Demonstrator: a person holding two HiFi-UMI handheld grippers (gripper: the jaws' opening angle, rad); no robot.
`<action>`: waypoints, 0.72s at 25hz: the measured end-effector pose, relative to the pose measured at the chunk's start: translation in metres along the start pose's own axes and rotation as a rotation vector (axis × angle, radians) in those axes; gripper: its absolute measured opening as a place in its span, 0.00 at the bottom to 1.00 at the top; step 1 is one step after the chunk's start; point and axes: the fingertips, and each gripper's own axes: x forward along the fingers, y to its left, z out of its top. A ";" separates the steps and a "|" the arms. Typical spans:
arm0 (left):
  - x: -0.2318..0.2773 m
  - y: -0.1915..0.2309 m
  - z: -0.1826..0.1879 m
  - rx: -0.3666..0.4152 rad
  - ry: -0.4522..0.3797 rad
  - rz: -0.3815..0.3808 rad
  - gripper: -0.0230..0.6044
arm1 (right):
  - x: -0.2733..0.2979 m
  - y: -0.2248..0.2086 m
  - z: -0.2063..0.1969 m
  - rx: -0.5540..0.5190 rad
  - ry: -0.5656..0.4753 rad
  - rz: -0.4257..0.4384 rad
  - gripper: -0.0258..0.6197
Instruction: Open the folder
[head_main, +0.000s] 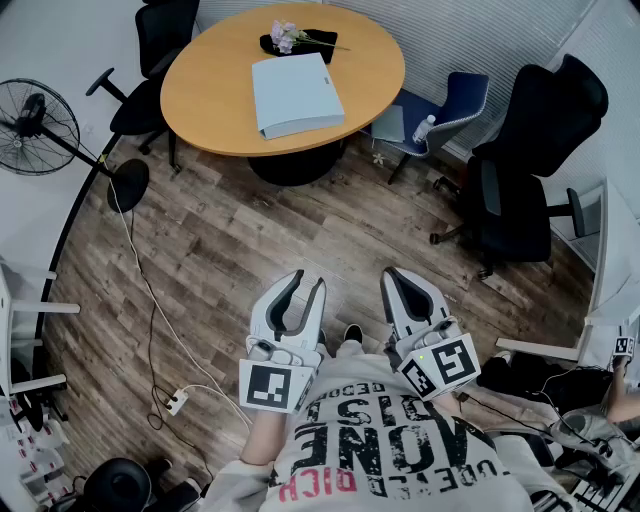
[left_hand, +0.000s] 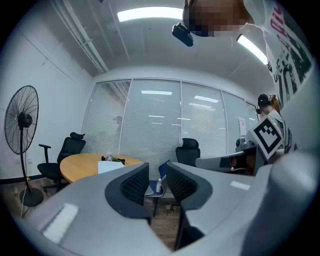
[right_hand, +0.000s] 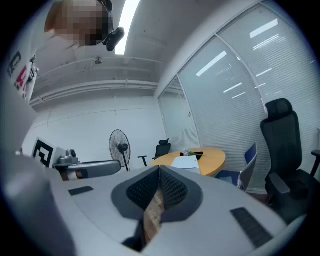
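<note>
A closed light-blue folder (head_main: 295, 93) lies flat on the round wooden table (head_main: 210, 90) at the far side of the room, beside a small bunch of flowers (head_main: 290, 37). Both grippers are held near the person's body, far from the table, and point level toward it. My left gripper (head_main: 308, 282) stands open with nothing between its jaws; in the left gripper view (left_hand: 156, 172) the folder (left_hand: 111, 166) shows small, beyond the left jaw. My right gripper (head_main: 392, 275) is shut and empty, with its tips meeting in the right gripper view (right_hand: 159, 170), where the folder (right_hand: 186, 161) lies on the table (right_hand: 212, 157).
A standing fan (head_main: 35, 120) is at the left, and its cable runs to a power strip (head_main: 175, 403) on the wood floor. A blue chair (head_main: 450, 105) with a water bottle (head_main: 424, 128) and a black office chair (head_main: 530, 160) stand right of the table. Another black chair (head_main: 160, 40) is behind it.
</note>
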 end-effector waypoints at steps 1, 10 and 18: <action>-0.004 0.000 0.002 0.003 -0.007 -0.004 0.22 | -0.002 0.005 0.000 -0.001 -0.002 -0.002 0.06; -0.025 -0.002 0.012 -0.016 -0.041 -0.031 0.22 | -0.010 0.030 0.004 -0.020 -0.023 -0.008 0.06; -0.026 -0.018 0.011 0.000 -0.038 -0.023 0.22 | -0.025 0.025 0.005 -0.035 -0.030 0.012 0.06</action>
